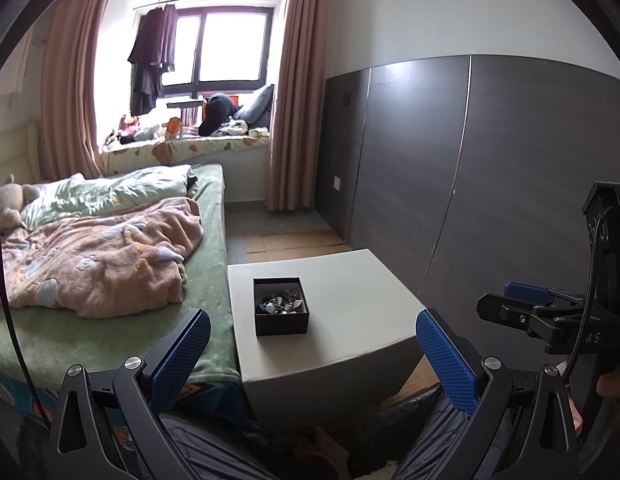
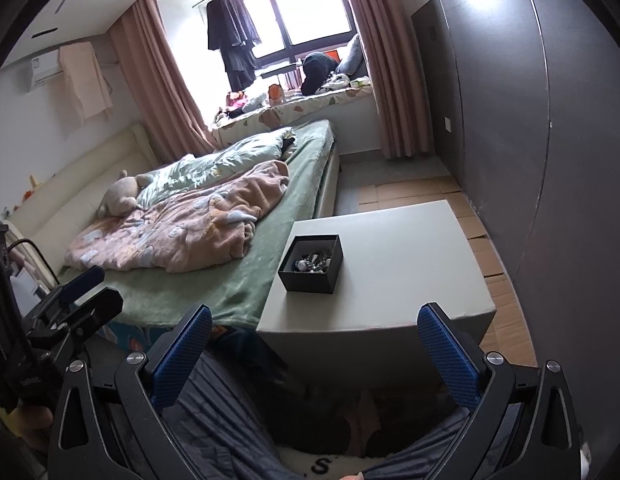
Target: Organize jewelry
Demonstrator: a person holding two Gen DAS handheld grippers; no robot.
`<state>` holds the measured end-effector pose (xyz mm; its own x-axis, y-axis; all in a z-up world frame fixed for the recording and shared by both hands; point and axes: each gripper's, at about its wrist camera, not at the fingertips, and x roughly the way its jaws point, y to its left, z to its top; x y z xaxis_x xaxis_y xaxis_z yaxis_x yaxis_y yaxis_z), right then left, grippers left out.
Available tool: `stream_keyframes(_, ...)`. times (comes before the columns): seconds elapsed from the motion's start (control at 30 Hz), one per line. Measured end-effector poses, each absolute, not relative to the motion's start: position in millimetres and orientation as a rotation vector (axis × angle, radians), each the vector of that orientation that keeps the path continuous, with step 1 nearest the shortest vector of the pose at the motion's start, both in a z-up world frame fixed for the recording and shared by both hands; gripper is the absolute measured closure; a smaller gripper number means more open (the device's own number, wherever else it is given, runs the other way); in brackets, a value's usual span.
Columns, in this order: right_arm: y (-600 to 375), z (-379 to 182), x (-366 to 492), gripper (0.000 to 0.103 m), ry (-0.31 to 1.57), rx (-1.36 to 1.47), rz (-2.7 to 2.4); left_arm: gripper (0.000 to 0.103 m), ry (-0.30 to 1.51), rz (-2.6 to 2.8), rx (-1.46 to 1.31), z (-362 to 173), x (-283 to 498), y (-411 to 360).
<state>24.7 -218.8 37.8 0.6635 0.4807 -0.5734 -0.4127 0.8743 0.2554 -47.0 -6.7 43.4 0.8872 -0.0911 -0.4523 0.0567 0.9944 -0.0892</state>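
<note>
A small open black box [image 1: 281, 322] stands on a low white table [image 1: 349, 280], toward the table's left side. Mixed jewelry [image 1: 280, 303] lies piled inside it. My left gripper [image 1: 313, 320] is open and empty, held back from the table's near edge and above it. At the right edge of the left wrist view the right gripper [image 1: 523, 300] shows from the side. In the right wrist view the box [image 2: 310, 282] and its jewelry [image 2: 313, 261] sit ahead on the table [image 2: 409, 248]. My right gripper [image 2: 314, 312] is open and holds nothing. The left gripper [image 2: 84, 290] shows at the left edge.
A bed [image 1: 110, 336] with a pink blanket [image 1: 102, 256] and a plush toy [image 2: 118, 196] butts against the table's left side. A dark wardrobe wall [image 1: 489, 168] runs along the right. Cardboard sheets [image 2: 489, 256] cover the floor. The person's striped trouser legs [image 2: 214, 404] lie below the grippers.
</note>
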Motion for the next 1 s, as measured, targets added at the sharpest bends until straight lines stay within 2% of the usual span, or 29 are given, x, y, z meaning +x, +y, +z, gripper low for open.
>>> stream_keyframes(1.0,-206.5,30.3,9.9,0.000,0.662,0.062,0.502,0.000,0.483,-0.057,-0.101,34.0,-57.7,3.4)
